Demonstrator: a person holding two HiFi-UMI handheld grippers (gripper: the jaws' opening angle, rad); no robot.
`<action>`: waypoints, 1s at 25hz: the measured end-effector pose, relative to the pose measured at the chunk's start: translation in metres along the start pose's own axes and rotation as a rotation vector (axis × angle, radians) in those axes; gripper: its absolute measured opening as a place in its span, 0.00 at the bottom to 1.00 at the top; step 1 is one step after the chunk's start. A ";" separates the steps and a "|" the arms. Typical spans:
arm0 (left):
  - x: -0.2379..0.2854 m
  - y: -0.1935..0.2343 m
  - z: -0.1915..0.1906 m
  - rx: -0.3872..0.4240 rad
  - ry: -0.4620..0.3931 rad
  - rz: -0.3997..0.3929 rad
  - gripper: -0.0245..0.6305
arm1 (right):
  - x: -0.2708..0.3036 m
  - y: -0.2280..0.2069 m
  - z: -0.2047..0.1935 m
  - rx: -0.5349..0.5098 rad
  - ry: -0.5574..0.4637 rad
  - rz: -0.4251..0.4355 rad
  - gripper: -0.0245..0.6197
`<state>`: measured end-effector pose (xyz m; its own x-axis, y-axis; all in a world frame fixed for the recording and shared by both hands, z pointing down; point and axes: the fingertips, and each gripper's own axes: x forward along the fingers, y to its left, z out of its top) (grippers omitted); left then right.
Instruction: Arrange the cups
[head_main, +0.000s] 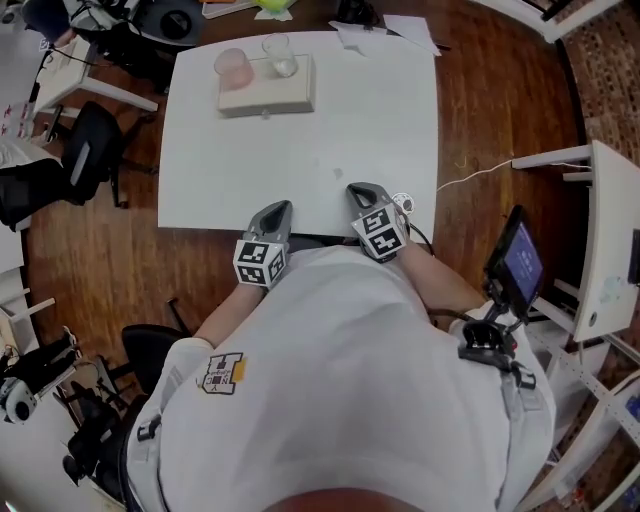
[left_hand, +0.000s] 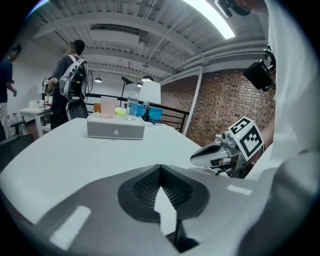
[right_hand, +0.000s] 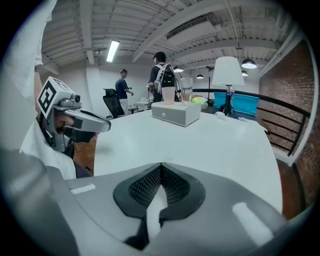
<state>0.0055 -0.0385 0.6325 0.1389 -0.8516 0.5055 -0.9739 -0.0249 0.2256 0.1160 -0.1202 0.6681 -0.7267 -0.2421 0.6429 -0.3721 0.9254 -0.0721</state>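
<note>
1. Looking down in the head view, a person in a white shirt holds the left gripper and the right gripper side by side over the near edge of a white table. Both point towards the far side. At the far end a white box sits on the table and carries two cups. The pink cup is to the left and the clear cup to the right. They stand close together and upright, well apart from both grippers. A wooden floor surrounds the table.

2. In the left gripper view, that gripper's jaws meet at their tips with nothing between them, and bare tabletop lies ahead. The box is far off to the left of centre with both cups on top, pink left of clear. The right gripper shows at the right, low over the table's edge, its marker cube facing the camera. A person with a backpack stands beyond the table, and a brick wall rises at the right.

3. In the right gripper view, the jaws are pressed together and empty. The box and its two cups stand ahead across the table, and a white lamp is behind them to the right. The left gripper shows at the left edge, its jaws also together.
</note>
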 end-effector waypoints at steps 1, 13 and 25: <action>-0.001 0.000 -0.001 0.001 0.001 0.003 0.04 | 0.001 0.001 0.000 -0.002 0.000 0.004 0.04; -0.023 0.011 -0.003 0.019 -0.012 -0.022 0.04 | 0.009 0.021 0.013 -0.006 0.005 -0.018 0.04; -0.074 0.056 -0.004 0.020 -0.050 -0.012 0.04 | 0.025 0.066 0.045 -0.061 -0.014 -0.045 0.04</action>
<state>-0.0581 0.0248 0.6111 0.1415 -0.8762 0.4608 -0.9758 -0.0451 0.2140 0.0470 -0.0779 0.6452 -0.7182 -0.2872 0.6338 -0.3688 0.9295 0.0032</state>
